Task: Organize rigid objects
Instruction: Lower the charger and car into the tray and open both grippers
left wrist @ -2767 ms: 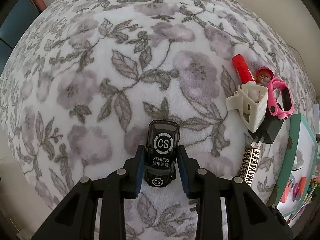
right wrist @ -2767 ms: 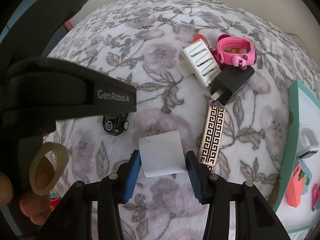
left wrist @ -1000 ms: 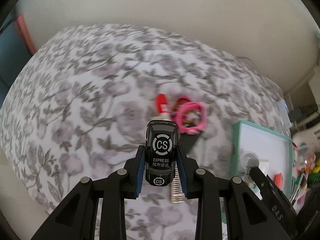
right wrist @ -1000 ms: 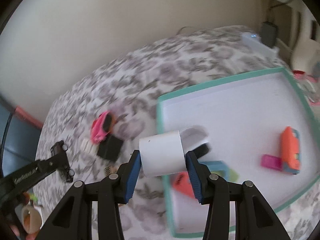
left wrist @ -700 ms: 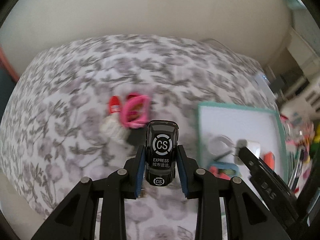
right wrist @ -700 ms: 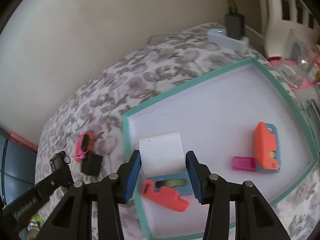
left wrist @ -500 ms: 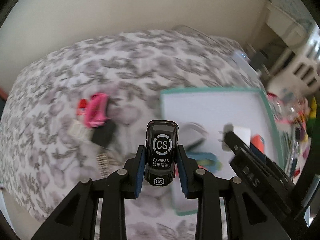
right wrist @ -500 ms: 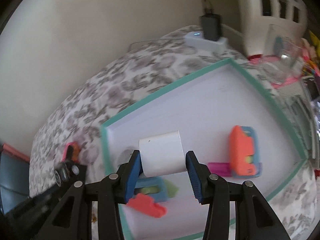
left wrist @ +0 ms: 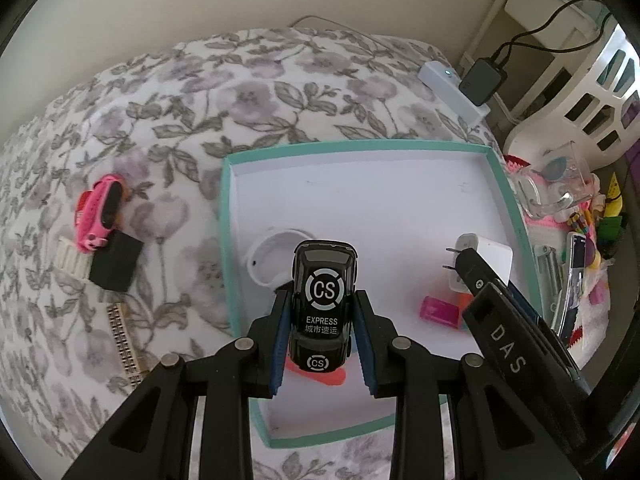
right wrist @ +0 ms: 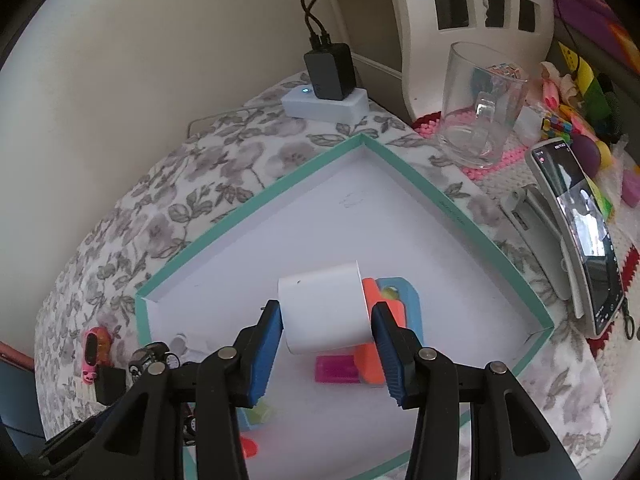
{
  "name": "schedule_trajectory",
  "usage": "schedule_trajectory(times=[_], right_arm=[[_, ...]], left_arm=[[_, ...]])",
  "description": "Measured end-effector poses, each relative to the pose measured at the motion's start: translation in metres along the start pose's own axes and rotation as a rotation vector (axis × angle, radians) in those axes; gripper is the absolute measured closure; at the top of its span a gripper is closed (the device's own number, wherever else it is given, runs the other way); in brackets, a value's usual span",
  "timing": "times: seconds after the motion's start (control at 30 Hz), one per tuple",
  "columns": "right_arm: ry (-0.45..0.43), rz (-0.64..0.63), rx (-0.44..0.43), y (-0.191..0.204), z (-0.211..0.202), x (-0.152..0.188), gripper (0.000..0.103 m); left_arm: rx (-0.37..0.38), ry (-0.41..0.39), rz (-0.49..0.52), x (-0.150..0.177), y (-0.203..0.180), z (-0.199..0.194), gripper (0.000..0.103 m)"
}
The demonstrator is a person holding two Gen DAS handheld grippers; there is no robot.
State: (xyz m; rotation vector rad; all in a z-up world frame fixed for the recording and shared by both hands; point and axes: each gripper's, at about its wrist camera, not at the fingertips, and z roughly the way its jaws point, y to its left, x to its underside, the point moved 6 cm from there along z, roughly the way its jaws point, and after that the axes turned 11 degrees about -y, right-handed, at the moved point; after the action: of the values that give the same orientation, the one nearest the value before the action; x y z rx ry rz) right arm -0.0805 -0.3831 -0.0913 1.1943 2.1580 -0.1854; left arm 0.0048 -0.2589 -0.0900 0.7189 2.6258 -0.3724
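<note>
My left gripper is shut on a black toy car marked "CS EXPRESS" and holds it above the near part of a white tray with a teal rim. My right gripper is shut on a white plug charger and hangs over the tray's middle. In the left wrist view that charger shows at the right, prongs pointing left. A white ring, a magenta block and an orange and blue piece lie in the tray.
On the floral blanket left of the tray lie a pink watch, a black charger, a white clip and a patterned bar. Beyond the tray stand a glass, a phone on a stand and a power strip.
Both grippers lifted their objects off the blanket and swung right until they were over the tray. Each grip stayed the same.
</note>
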Motion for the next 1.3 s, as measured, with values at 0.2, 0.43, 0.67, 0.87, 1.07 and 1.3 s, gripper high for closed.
schedule_trajectory(times=[0.2,0.43,0.67,0.87,1.07,1.3], right_arm=[[0.008,-0.006,0.003,0.001,0.002,0.003,0.054],[0.003,-0.018,-0.009,0.004,-0.001,0.004,0.054],[0.006,-0.008,-0.008,0.003,-0.001,0.004,0.054],[0.005,-0.014,-0.014,0.004,-0.002,0.004,0.053],[-0.009,-0.027,-0.026,0.008,-0.004,0.003,0.053],[-0.028,-0.021,-0.027,0.007,-0.006,0.0,0.053]], left_arm=[[0.03,0.0,-0.002,0.007,0.001,0.012,0.071],[0.04,-0.026,0.0,0.006,0.003,0.011,0.071],[0.047,-0.062,0.019,0.002,0.0,0.012,0.071],[0.056,-0.056,0.009,0.003,0.002,0.015,0.071],[0.069,-0.047,-0.01,0.004,0.005,0.014,0.069],[0.073,-0.059,-0.039,-0.001,0.01,0.009,0.056]])
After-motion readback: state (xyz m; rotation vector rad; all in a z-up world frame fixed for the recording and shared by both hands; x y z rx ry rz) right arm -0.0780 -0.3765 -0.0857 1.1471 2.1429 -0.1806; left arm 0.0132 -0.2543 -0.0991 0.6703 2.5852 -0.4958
